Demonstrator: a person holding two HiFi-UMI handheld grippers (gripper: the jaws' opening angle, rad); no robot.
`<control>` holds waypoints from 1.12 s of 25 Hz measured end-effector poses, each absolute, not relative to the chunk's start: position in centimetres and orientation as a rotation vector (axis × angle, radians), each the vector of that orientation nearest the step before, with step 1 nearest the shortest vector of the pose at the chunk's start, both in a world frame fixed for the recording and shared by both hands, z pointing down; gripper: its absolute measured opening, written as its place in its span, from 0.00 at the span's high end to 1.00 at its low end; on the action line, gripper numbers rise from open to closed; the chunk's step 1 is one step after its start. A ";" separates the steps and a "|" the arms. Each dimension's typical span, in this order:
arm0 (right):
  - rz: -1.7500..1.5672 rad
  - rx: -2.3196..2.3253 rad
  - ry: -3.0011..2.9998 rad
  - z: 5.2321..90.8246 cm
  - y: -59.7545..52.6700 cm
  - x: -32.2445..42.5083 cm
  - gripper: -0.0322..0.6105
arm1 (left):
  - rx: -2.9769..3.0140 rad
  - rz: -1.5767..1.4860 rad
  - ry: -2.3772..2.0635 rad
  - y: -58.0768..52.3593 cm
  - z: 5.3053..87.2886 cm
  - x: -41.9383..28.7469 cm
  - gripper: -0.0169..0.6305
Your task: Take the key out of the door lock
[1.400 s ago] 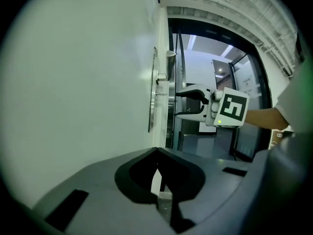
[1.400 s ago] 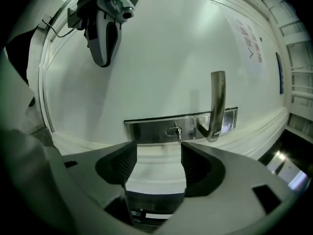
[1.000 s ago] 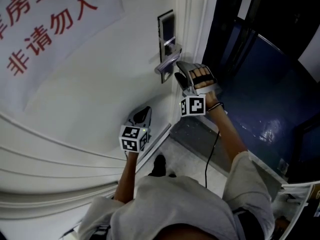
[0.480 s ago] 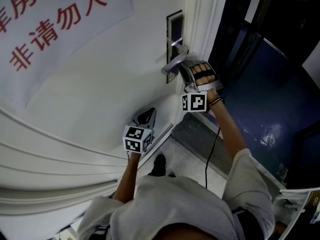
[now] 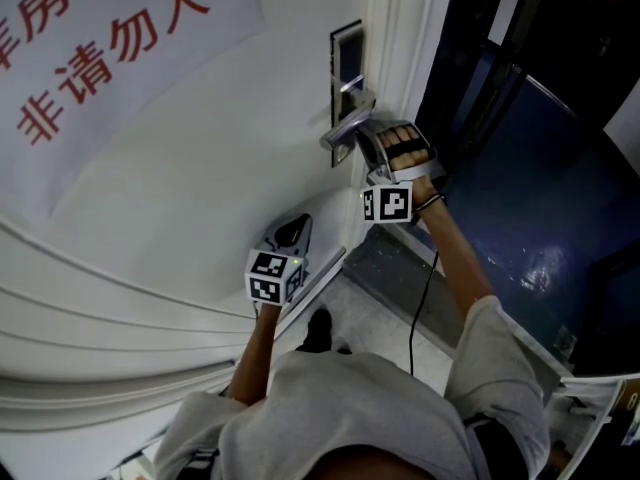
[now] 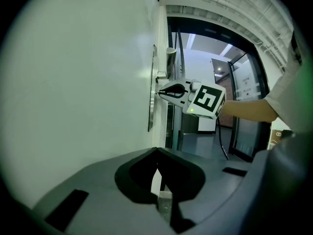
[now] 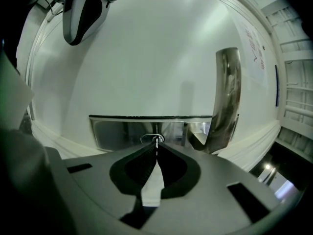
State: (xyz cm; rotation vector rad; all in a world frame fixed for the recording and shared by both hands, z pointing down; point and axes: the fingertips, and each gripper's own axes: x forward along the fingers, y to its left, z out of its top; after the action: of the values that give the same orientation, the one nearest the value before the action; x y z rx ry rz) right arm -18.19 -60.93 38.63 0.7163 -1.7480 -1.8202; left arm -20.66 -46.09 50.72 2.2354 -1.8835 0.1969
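The key (image 7: 156, 140) sticks out of the keyhole in the steel lock plate (image 7: 122, 131), just left of the lever handle (image 7: 226, 97). My right gripper (image 7: 156, 148) is at the lock, its jaws closing the last bit, with the key's thin head pinched between the tips. In the head view it (image 5: 358, 153) sits under the handle (image 5: 345, 128) on the white door (image 5: 220, 178). My left gripper (image 5: 290, 233) hangs lower, close to the door, shut with nothing in it (image 6: 159, 195).
A white sign with red characters (image 5: 90, 48) hangs on the door at upper left. The door frame (image 5: 395, 48) and a dark doorway with a blue floor (image 5: 520, 188) lie to the right. A black cable (image 5: 425, 298) trails from my right arm.
My right gripper has moved up under the handle to the lock plate and its jaws have closed on the key. The left gripper has hardly moved.
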 end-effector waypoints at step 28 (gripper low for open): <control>-1.811 0.710 -1.815 38.6 -60.1 -15.7 0.90 | 2.241 0.181 -1.885 -46.3 50.1 -20.1 0.95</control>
State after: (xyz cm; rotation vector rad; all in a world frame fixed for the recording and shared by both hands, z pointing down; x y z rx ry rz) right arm -15.66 -60.14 38.63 0.7101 -1.8149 -1.8109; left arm -20.06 -46.32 50.05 2.2409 -1.8848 0.1806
